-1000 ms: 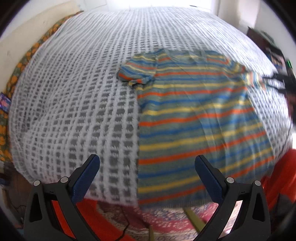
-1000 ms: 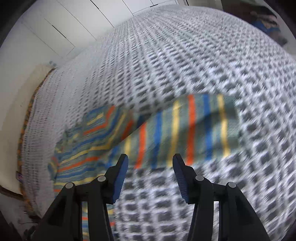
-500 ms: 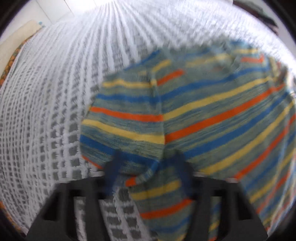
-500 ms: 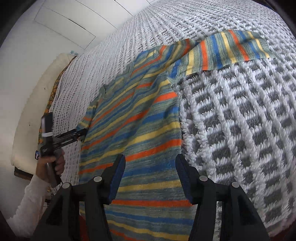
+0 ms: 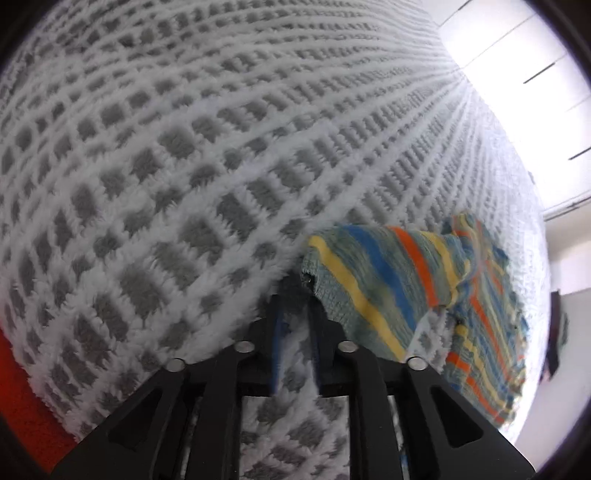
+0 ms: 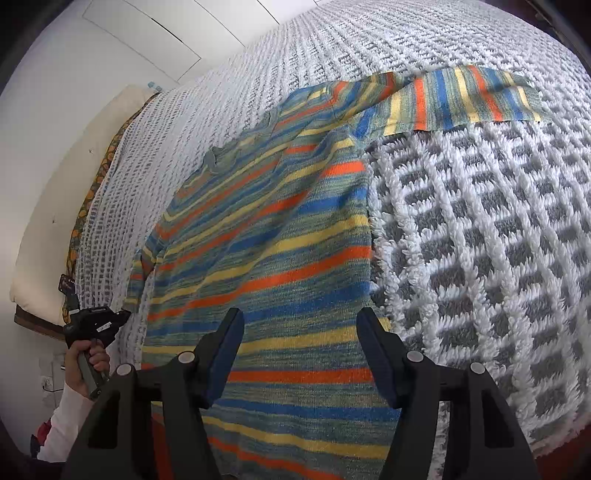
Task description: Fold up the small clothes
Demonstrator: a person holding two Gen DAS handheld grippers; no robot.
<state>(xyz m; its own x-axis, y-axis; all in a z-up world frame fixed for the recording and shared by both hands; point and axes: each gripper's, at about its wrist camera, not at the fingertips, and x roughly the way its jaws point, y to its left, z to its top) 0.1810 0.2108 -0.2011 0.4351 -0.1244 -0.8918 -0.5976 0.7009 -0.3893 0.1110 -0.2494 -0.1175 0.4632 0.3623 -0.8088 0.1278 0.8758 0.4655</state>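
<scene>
A small striped shirt [image 6: 266, 258], green with orange, yellow and blue bands, lies flat on the white and grey bedspread [image 6: 480, 229]. Its right sleeve [image 6: 465, 99] is spread out to the side. My right gripper [image 6: 299, 339] is open, low over the shirt's lower body near its right edge. My left gripper [image 5: 295, 295] is shut on the cuff of the left sleeve [image 5: 376, 273], at the bedspread surface. The left gripper also shows in the right wrist view [image 6: 122, 317], held by a hand at the shirt's left sleeve.
The bedspread [image 5: 184, 166] covers the whole bed. A cream headboard cushion [image 6: 55, 221] and patterned orange sheet edge run along the bed's left side. White cupboard doors [image 6: 166, 33] stand behind. Red fabric [image 5: 18, 387] shows below the bed edge.
My left gripper swept from the shirt's hem to the left sleeve and closed on its cuff. My right gripper drew back from the right sleeve to the shirt's lower body and stays open.
</scene>
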